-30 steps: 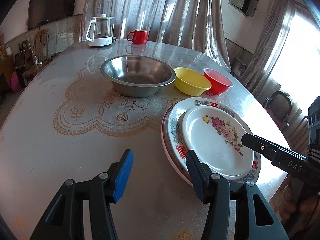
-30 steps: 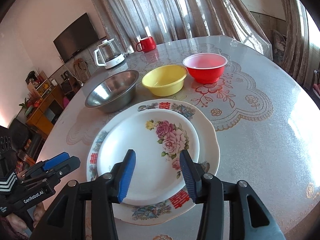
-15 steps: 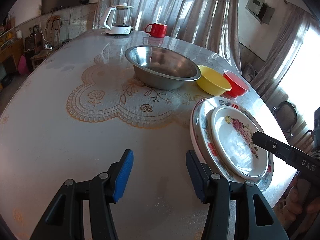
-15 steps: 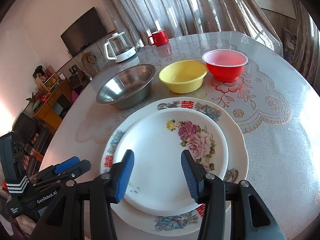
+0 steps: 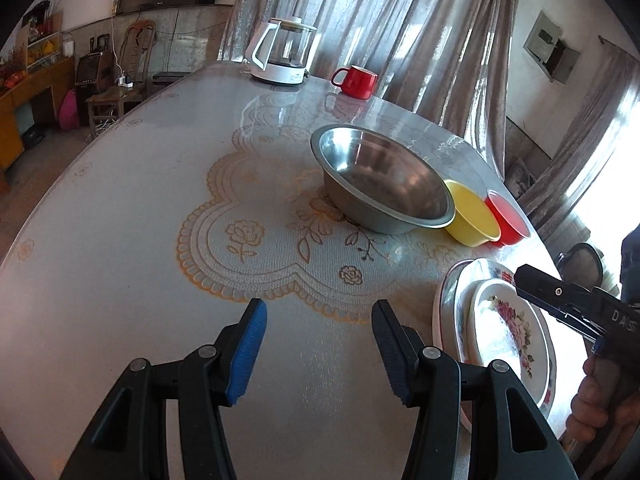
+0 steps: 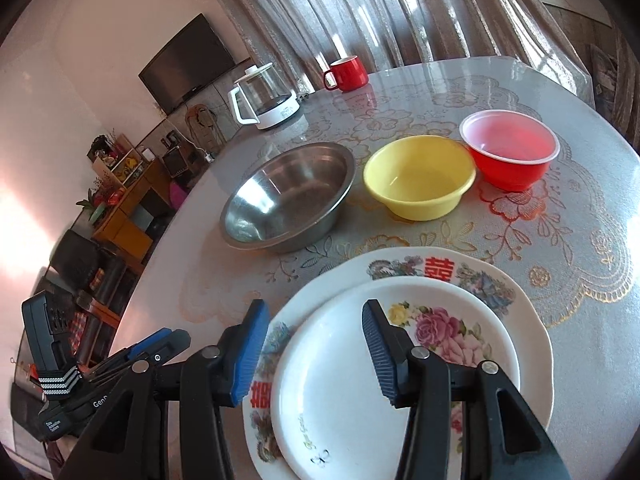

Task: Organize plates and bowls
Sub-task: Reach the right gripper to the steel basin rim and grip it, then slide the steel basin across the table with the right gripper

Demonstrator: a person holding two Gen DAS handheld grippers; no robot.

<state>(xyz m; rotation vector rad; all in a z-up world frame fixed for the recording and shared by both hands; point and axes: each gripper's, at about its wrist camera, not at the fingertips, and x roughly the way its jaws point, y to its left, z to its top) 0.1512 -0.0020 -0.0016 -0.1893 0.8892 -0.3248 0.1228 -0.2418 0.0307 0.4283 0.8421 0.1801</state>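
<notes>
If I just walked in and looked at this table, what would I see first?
Probably the flowery plate with pink roses, stacked on a bigger patterned plate at the near edge of the table. Behind the plates stands a row of bowls: a shiny metal bowl, a yellow bowl and a red bowl. Far back sit a red mug and a glass kettle.

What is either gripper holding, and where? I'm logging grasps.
Nothing. The left gripper is open over bare table; the right gripper is open above the small plate.
</notes>
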